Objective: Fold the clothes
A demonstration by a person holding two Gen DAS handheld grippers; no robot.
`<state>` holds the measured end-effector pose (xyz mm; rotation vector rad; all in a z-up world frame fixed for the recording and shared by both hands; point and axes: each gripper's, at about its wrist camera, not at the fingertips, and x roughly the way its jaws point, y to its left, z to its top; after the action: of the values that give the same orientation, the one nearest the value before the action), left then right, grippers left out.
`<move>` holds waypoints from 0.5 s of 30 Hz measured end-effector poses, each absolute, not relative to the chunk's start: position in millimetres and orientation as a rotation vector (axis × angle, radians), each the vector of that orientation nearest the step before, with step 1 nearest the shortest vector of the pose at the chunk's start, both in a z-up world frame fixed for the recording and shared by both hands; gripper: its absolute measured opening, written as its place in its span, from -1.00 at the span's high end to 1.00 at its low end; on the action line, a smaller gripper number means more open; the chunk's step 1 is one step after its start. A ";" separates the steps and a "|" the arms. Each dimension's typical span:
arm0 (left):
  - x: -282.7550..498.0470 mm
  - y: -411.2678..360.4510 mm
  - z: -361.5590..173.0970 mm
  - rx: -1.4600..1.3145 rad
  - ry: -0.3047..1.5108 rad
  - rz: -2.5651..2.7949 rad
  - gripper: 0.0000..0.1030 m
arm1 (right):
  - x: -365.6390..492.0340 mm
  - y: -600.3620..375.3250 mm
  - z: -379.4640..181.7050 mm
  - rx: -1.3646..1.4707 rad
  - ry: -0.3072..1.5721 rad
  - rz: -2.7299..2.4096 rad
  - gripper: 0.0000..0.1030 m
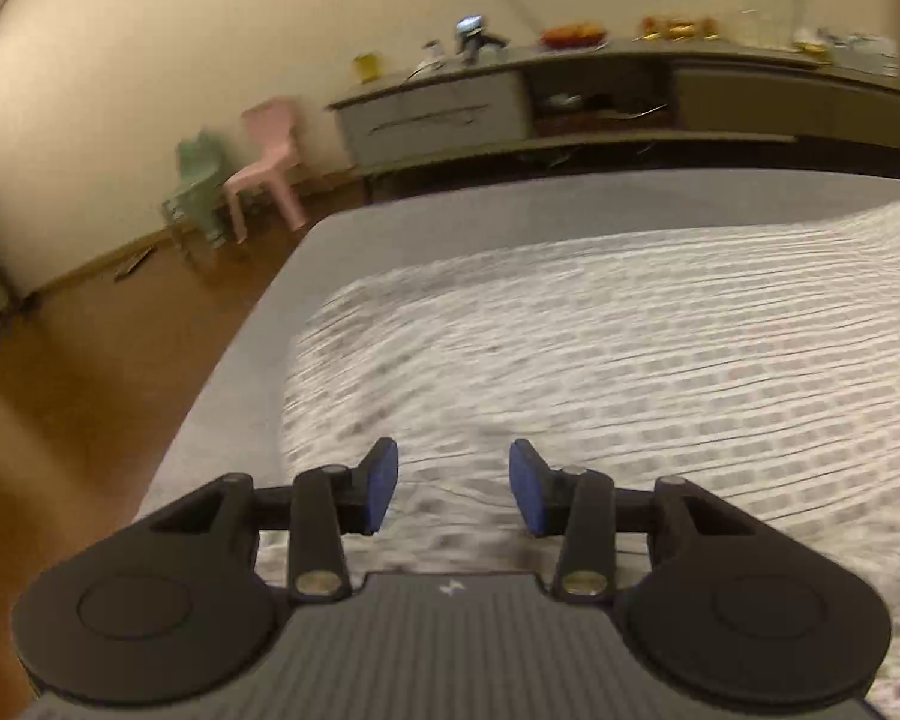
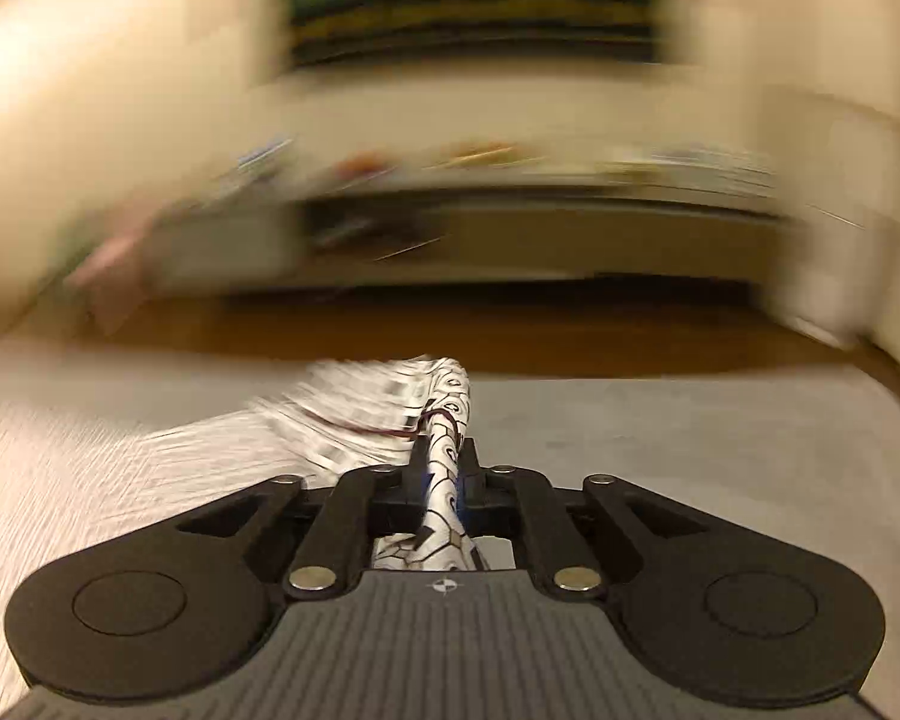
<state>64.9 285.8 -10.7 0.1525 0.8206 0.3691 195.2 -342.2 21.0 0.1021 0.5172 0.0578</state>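
Close to the right wrist camera, the right hand-held gripper [image 2: 444,468] is pinched tight on a bunched fold of white cloth [image 2: 447,420] with dark curly shapes on it. No gap shows beside the fold between the pads. More of that cloth [image 2: 342,414] trails off to the left over the grey bed [image 2: 660,438]. Everything past the bed is too blurry to make out in this view.

Close to the left wrist camera, the left hand-held gripper [image 1: 453,495] is partly open with nothing between its blue pads [image 1: 384,486]. It hangs above the same kind of cloth [image 1: 600,348], spread flat on the bed [image 1: 450,210]. Only this view shows the room clearly. Farther back, a pink chair [image 1: 270,156] and a green chair [image 1: 198,186] stand on the wood floor [image 1: 90,360]. Along the far wall is a long low cabinet [image 1: 438,114]; its open middle shelf [image 1: 600,105] holds small things too fuzzy to name.
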 end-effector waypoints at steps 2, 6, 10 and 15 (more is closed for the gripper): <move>64.6 290.4 -10.7 0.147 0.828 0.374 0.21 | 207.7 -372.6 -0.8 0.145 0.606 -0.151 0.25; 63.3 290.1 -8.1 0.163 0.832 0.350 0.20 | 195.0 -394.2 -9.4 0.166 0.614 -0.166 0.07; 75.3 291.0 -16.6 0.182 0.879 0.324 0.20 | 189.2 -384.1 -17.1 0.104 0.649 -0.006 0.00; 91.0 304.4 -21.1 0.175 0.910 0.356 0.20 | 210.7 -390.7 -39.7 -0.100 0.732 -0.078 -0.10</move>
<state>91.0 304.4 -21.1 0.1748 0.9096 0.3558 210.7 -390.7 -39.7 -0.0998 0.7321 -0.0778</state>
